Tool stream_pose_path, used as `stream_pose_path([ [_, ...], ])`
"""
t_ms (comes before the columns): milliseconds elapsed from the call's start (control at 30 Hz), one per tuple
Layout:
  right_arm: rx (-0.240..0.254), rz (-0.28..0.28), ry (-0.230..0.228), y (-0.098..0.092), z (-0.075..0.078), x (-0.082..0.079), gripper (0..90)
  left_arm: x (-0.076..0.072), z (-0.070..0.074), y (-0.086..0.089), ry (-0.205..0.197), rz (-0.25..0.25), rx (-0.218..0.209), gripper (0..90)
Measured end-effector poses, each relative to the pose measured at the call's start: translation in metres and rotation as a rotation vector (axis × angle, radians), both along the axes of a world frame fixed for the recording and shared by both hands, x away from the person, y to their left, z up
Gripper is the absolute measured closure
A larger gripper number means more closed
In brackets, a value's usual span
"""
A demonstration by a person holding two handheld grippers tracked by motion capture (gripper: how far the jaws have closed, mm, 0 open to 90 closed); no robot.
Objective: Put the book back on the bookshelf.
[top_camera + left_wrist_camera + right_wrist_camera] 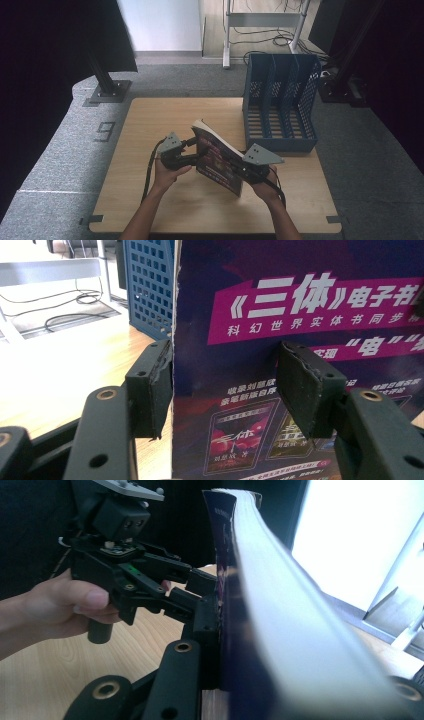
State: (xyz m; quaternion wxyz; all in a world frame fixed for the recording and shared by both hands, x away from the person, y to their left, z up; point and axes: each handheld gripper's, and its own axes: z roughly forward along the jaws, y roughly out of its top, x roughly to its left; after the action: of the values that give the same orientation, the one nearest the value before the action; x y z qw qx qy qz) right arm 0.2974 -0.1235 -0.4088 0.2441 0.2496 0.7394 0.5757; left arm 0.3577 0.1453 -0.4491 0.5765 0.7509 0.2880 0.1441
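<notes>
A thick paperback book [217, 160] with a dark purple cover stands upright and tilted on the wooden table [150, 125]. My right gripper [239, 170] is shut on the book [280, 610] near its bottom edge; one jaw presses on the cover and the pages bulge toward the other. My left gripper [200, 152] faces the cover [300, 300] from the left with its jaws open. One of its pads [150, 390] sits at the book's edge and the other lies in front of the cover. In the right gripper view, the left gripper [205, 597] has its tips against the cover.
A blue slotted file holder [280, 100] stands at the back right of the table, close behind the book, and its mesh wall [150, 285] is visible past the book's edge. A metal stand foot [107, 92] and cables lie on the floor beyond.
</notes>
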Motion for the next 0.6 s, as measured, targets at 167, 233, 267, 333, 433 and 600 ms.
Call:
stream_pose_path([
  [167, 0.002, -0.009, 0.022, 0.0022, -0.0001, 0.0046, 78.2, -0.0001, -0.0002, 0.0, 0.0, 0.001, 0.001, 40.3],
  [233, 0.004, -0.014, 0.026, 0.0016, -0.0002, 0.0051, 79.8, -0.0002, -0.0002, -0.0001, 0.0, 0.001, 0.001, 40.3],
  [267, 0.005, -0.017, 0.028, 0.001, -0.0002, 0.0054, 80.5, -0.0003, -0.0003, -0.0002, 0.0, 0.002, 0.0, 40.2],
  [333, 0.014, -0.024, 0.036, -0.0005, -0.0004, 0.0064, 81.2, -0.0008, -0.0001, -0.0002, -0.003, 0.003, 0.003, 40.0],
  [433, 0.027, -0.03, 0.044, -0.0019, -0.0009, 0.0074, 81.4, -0.003, 0.0004, -0.0001, -0.011, 0.007, 0.01, 39.2],
  [600, 0.047, -0.047, 0.053, -0.0029, -0.0017, 0.0092, 81.4, -0.0082, 0.0006, 0.0021, -0.018, 0.025, 0.037, 37.9],
])
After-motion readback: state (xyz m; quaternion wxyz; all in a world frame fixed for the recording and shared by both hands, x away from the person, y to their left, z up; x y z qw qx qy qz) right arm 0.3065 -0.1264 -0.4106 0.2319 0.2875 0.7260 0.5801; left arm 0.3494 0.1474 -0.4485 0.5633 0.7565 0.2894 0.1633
